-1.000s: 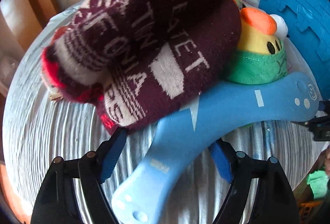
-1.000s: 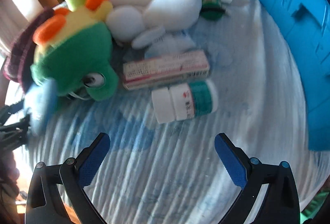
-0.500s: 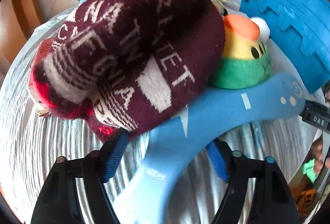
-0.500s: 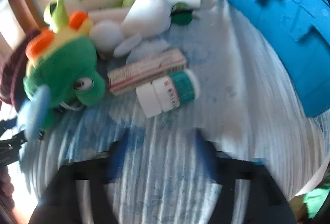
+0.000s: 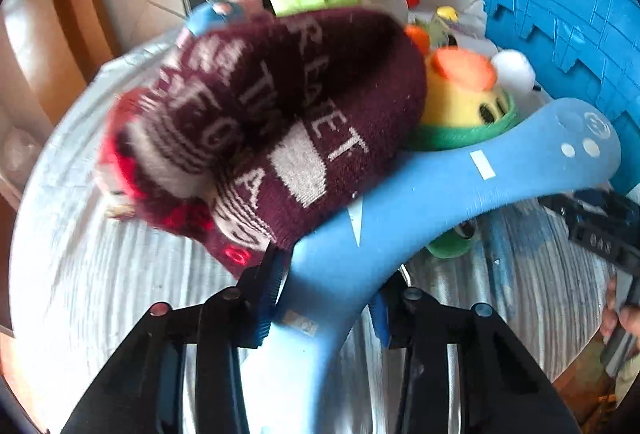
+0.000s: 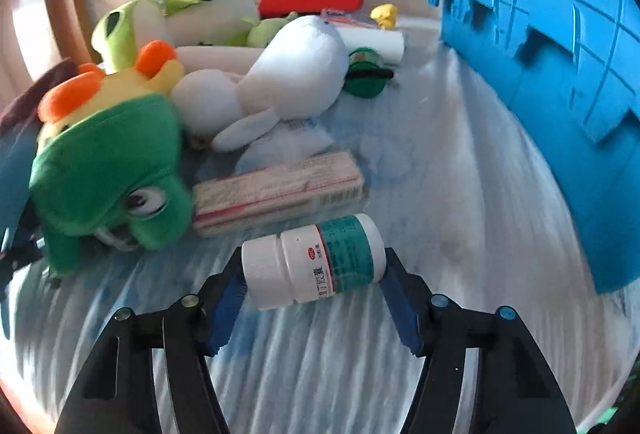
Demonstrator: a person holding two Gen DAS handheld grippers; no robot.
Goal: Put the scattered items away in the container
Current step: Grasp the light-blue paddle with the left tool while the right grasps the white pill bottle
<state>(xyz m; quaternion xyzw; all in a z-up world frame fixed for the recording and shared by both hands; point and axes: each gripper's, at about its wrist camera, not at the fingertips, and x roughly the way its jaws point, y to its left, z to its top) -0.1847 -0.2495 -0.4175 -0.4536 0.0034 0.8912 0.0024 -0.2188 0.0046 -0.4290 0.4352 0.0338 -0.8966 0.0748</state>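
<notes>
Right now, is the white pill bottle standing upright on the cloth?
No, the pill bottle lies on its side between the right hand-held gripper's fingers.

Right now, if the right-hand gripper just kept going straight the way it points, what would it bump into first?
The white pill bottle, lying sideways between the opening right gripper jaws. Behind it lies the flat box, though depth is hard to judge.
</notes>
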